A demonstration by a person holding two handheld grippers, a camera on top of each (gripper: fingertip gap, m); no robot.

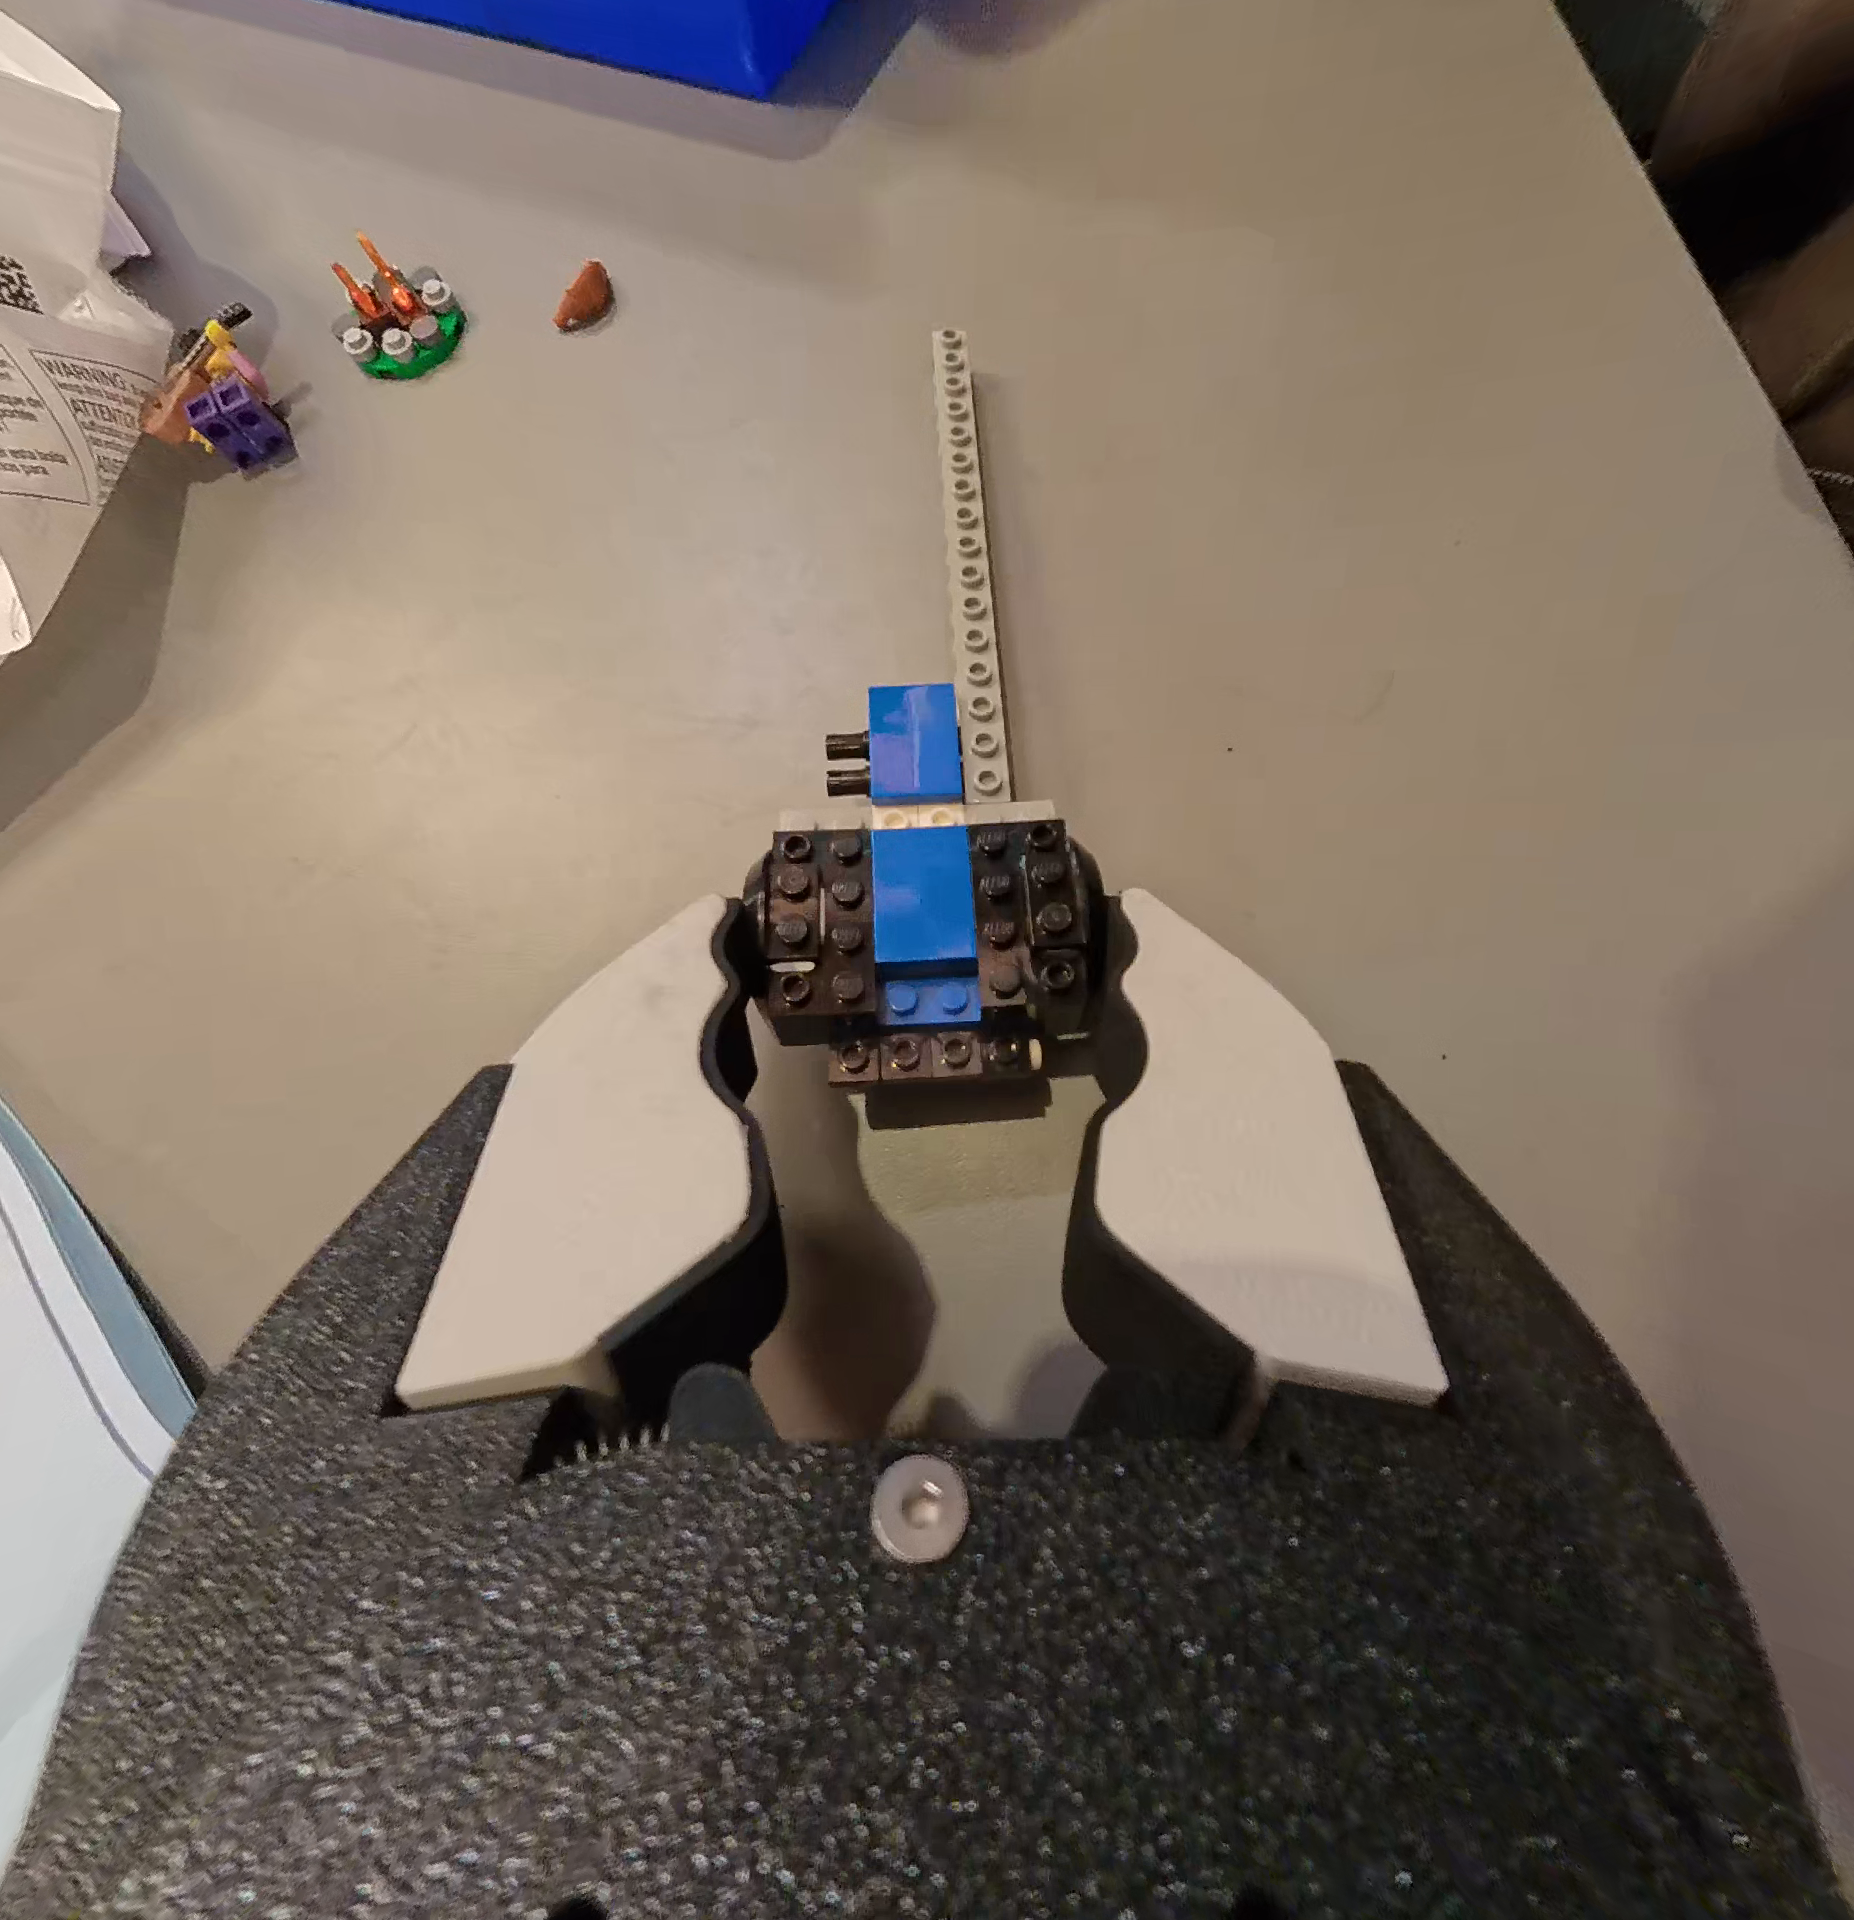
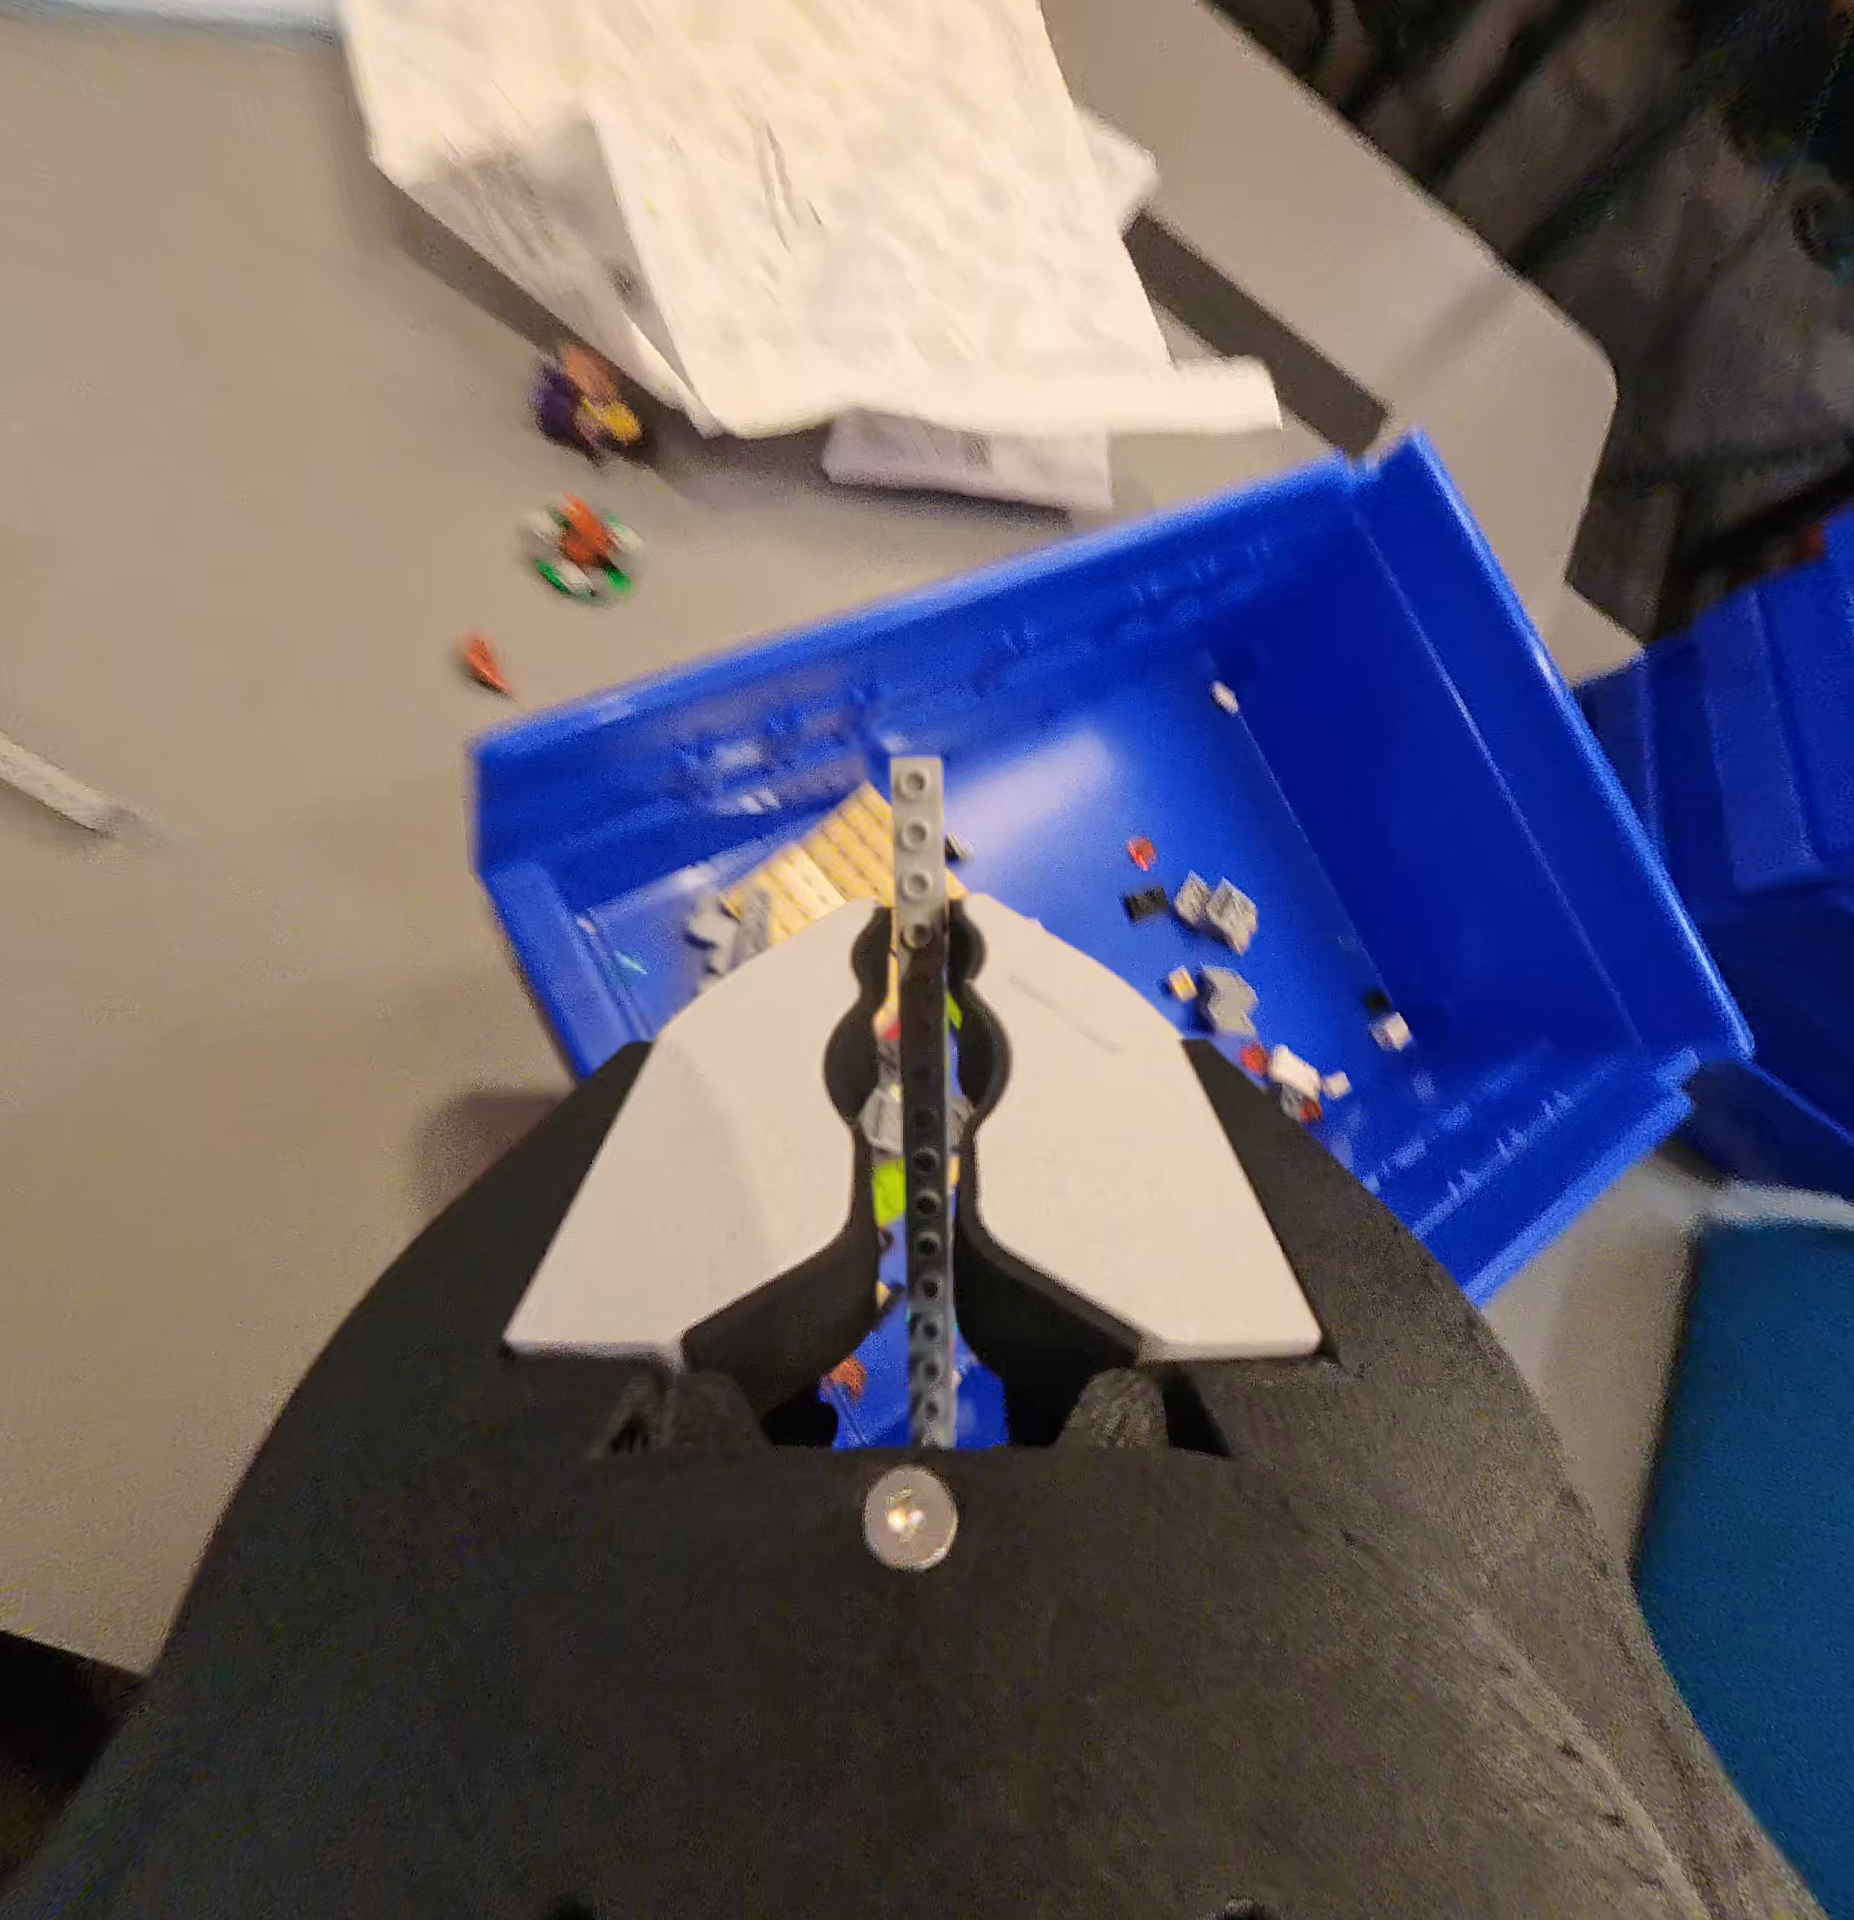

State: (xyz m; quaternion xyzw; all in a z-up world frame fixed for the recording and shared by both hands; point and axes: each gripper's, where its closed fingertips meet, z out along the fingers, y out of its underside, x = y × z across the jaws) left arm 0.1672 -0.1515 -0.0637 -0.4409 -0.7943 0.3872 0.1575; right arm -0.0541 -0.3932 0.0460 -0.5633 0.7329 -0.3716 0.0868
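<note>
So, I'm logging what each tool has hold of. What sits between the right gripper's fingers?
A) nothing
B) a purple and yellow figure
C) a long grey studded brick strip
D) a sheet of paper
C: in the right wrist view the right gripper is closed on a long grey studded strip that runs up between its fingers and sticks out past the tips, above the blue bin.

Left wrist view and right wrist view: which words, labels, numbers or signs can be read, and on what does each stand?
White bag, left view: a framed block of small print and a square code; the wording is not copied here.
Studs of the black bricks: raised marks, too small to read.
White papers, right view: print too blurred to read.
Elsewhere: none visible.
</note>
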